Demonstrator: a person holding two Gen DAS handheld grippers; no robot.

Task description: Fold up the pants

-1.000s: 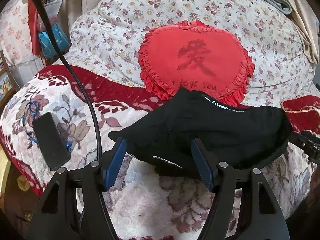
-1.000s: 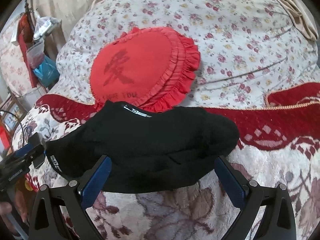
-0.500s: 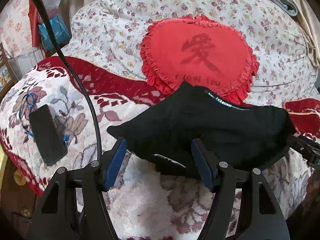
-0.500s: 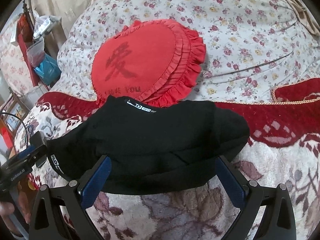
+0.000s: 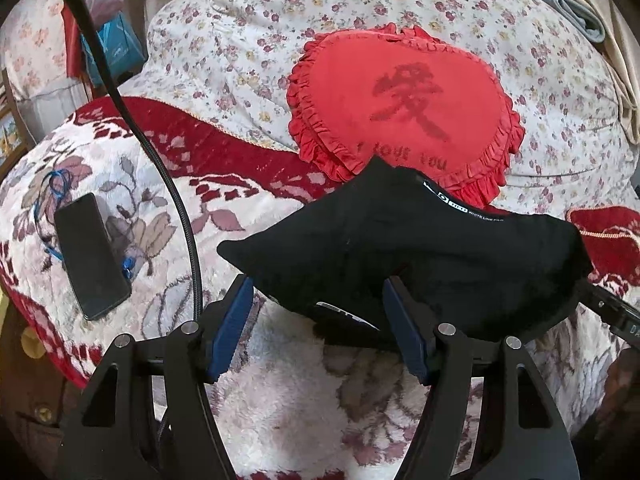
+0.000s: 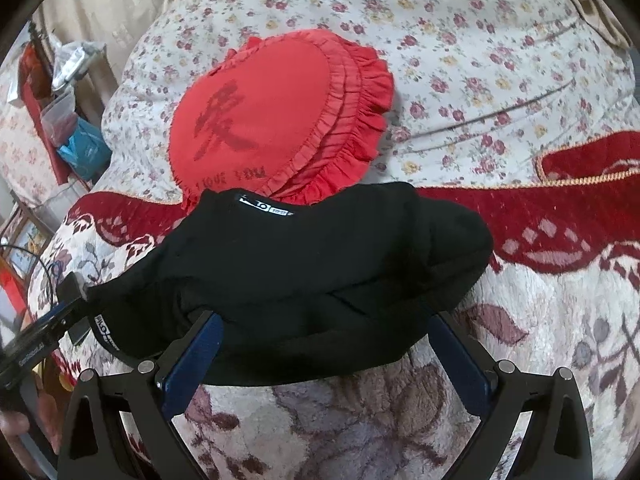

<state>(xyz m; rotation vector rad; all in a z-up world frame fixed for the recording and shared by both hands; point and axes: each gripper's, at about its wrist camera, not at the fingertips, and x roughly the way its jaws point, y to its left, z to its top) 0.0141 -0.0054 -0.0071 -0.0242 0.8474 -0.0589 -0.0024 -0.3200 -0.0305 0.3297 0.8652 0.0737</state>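
Left wrist view: the black pants lie bunched on the bed, near its front edge, below the red heart cushion. They look soft, light and floppy; best taken at a hem or the waistband. The left gripper is spread wide, grasping nothing, the cloth's near edge just ahead

Right wrist view: the right gripper is released too, the pants' near fold lying between its fingers, unpinched

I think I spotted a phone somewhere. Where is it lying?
The phone shows in the left wrist view only, at the left, flat on the flowered blanket, left of the black cable and the black pants.
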